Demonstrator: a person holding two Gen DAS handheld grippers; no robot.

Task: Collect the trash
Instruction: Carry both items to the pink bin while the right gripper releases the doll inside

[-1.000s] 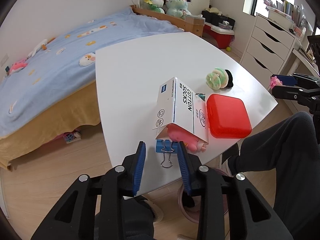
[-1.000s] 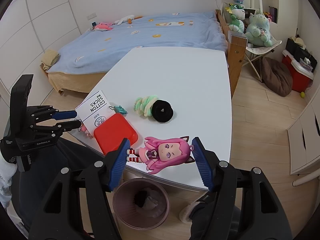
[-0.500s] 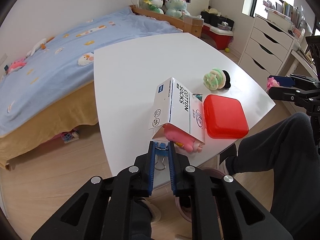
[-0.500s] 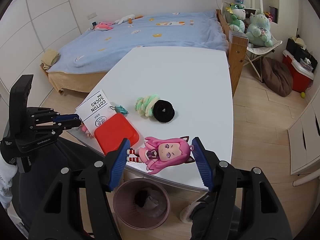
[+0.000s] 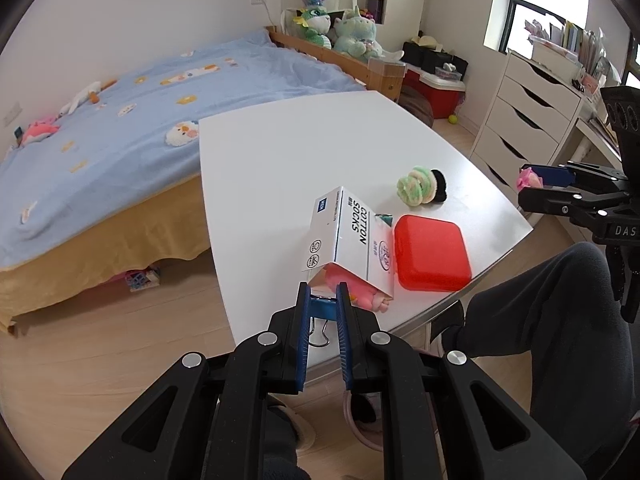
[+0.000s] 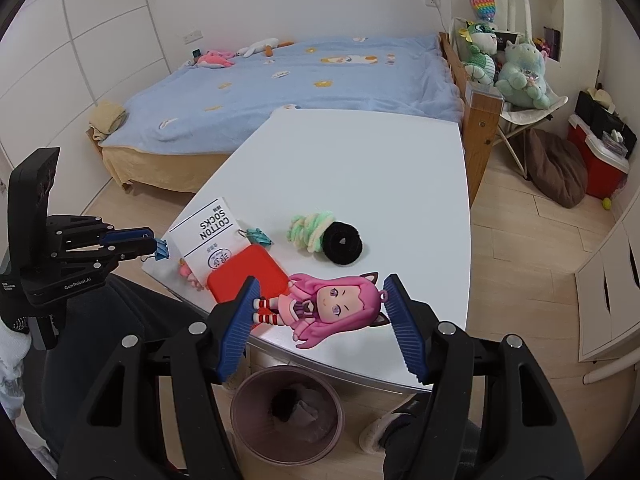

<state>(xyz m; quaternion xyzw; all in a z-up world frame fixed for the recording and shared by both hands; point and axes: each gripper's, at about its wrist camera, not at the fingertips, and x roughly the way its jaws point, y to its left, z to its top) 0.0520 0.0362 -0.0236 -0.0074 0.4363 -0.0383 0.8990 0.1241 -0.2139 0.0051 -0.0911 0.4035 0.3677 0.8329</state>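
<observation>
My left gripper [image 5: 322,300] is shut on a blue binder clip [image 5: 322,310] at the table's near edge, also seen in the right wrist view [image 6: 160,249]. Just beyond it a white "COTTON SOCKS" box [image 5: 352,236] lies tilted over a pink toy [image 5: 360,294]. My right gripper [image 6: 320,308] is open above the table's front edge, with a pink-haired doll [image 6: 332,306] lying on the table between its fingers. A brownish trash bin [image 6: 286,414] holding some crumpled trash stands on the floor under the table edge.
A red flat case [image 5: 432,252] lies beside the box. A green scrunchie [image 6: 310,230], a black scrunchie [image 6: 342,244] and a teal binder clip [image 6: 256,236] lie mid-table. A bed [image 6: 280,88] stands behind the white table [image 6: 360,168]; white drawers [image 5: 528,120] stand beside it.
My left gripper closed on the blue binder clip and has drawn it slightly off the table edge. The right gripper and the doll have not moved.
</observation>
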